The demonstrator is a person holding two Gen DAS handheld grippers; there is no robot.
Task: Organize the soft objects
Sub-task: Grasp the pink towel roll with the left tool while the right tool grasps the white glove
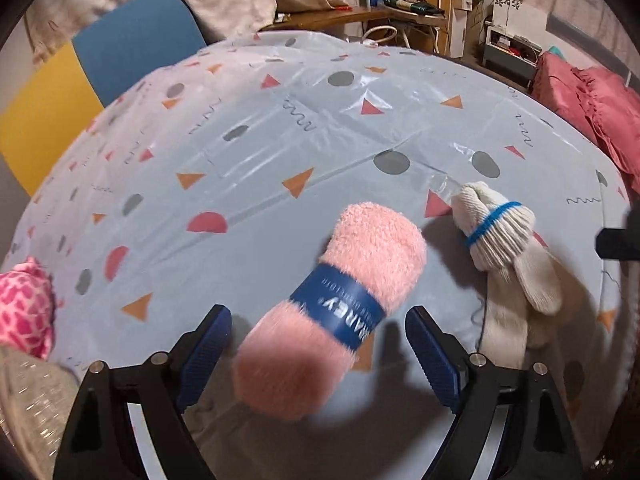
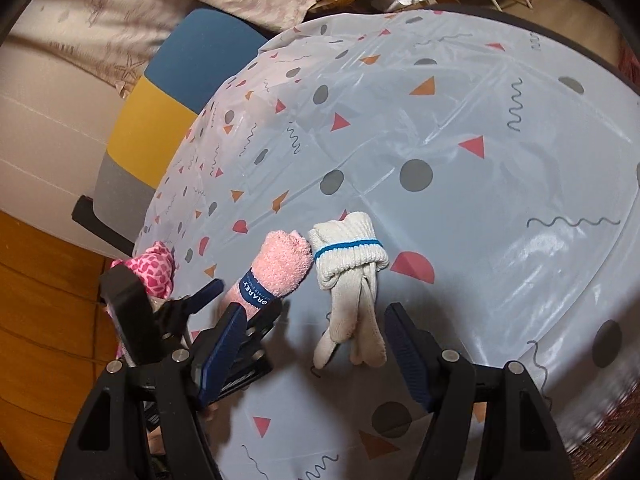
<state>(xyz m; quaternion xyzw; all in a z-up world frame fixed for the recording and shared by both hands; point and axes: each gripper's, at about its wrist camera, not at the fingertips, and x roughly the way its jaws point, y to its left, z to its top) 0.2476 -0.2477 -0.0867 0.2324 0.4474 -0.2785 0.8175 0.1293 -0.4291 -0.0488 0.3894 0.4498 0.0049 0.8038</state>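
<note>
Left gripper (image 1: pixel 318 354) spread wide around the rolled pink fleece cloth (image 1: pixel 340 304), pads clear of it. Right gripper (image 2: pixel 308 354) likewise agape, straddling the bundled white knit gloves (image 2: pixel 352 280) without contact. Both angled steeply downward. Cloth and gloves side by side on the patterned plastic tablecloth (image 2: pixel 480 184); blue-and-yellow chair (image 1: pixel 100 64) beyond.
</note>
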